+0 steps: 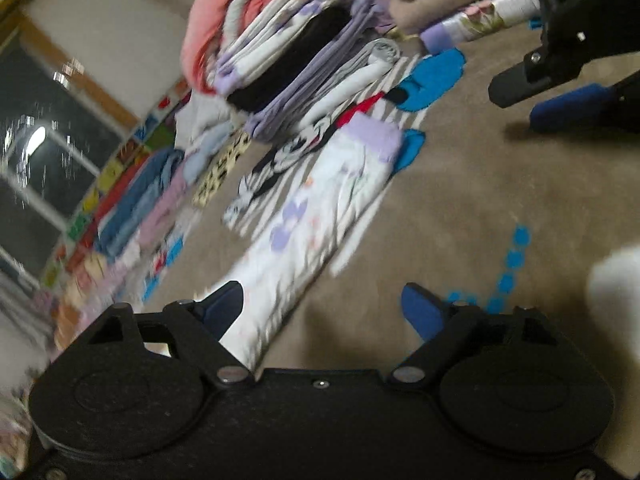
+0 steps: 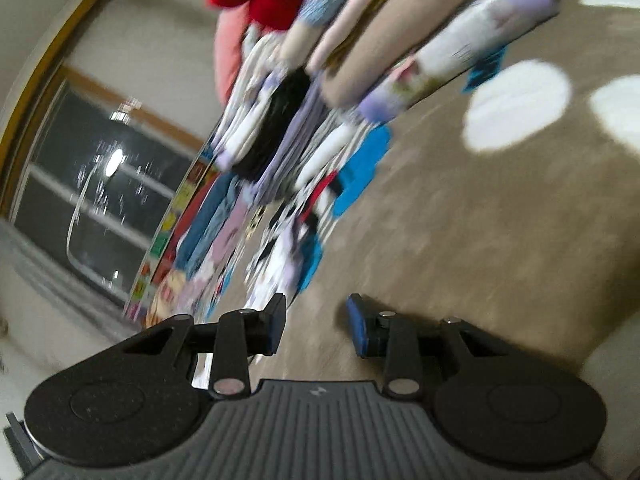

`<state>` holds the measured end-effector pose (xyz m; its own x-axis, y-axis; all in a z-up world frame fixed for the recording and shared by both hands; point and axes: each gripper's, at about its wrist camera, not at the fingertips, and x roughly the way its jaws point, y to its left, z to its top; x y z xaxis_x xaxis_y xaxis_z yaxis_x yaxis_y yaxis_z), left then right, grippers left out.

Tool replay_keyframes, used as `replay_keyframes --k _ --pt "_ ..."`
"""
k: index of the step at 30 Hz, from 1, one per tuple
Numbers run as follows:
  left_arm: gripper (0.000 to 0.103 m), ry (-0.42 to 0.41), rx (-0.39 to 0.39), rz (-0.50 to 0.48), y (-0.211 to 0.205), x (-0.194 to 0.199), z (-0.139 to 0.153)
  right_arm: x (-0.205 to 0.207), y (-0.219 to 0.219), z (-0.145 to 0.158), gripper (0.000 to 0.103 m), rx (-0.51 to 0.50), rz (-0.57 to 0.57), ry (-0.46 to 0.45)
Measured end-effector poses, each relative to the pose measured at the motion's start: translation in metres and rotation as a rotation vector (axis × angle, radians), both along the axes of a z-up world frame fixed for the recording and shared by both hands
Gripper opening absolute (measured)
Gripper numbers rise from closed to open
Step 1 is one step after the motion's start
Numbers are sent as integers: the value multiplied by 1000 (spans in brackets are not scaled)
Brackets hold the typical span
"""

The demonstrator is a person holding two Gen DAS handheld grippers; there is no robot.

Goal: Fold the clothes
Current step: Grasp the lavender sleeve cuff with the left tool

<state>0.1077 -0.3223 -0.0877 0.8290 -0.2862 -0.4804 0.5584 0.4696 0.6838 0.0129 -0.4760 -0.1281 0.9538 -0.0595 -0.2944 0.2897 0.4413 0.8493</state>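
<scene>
A long white garment with purple prints and a purple cuff [image 1: 316,216] lies folded into a strip on the tan carpet [image 1: 500,200]. My left gripper [image 1: 324,312] hangs open just above its near end, one blue pad over the cloth. A striped cartoon-print garment [image 1: 288,156] lies beside the strip. My right gripper [image 1: 556,96] is open at the upper right in the left wrist view, nothing between its fingers. In the right wrist view my right gripper [image 2: 316,328] is open over bare carpet [image 2: 480,240], the same garments [image 2: 280,256] blurred ahead.
A tall stack of folded clothes [image 1: 288,60] stands behind the strip, with rolled beige and floral pieces [image 1: 452,4] to its right. More folded clothes [image 1: 144,208] line a colourful mat edge by a dark window [image 1: 40,160]. Blue shapes [image 1: 436,76] pattern the carpet.
</scene>
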Motion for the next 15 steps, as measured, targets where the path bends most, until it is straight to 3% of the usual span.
replay_keyframes --k 15 --pt "59 -148 163 -90 -82 25 -20 -5 -21 -11 33 82 -121 -45"
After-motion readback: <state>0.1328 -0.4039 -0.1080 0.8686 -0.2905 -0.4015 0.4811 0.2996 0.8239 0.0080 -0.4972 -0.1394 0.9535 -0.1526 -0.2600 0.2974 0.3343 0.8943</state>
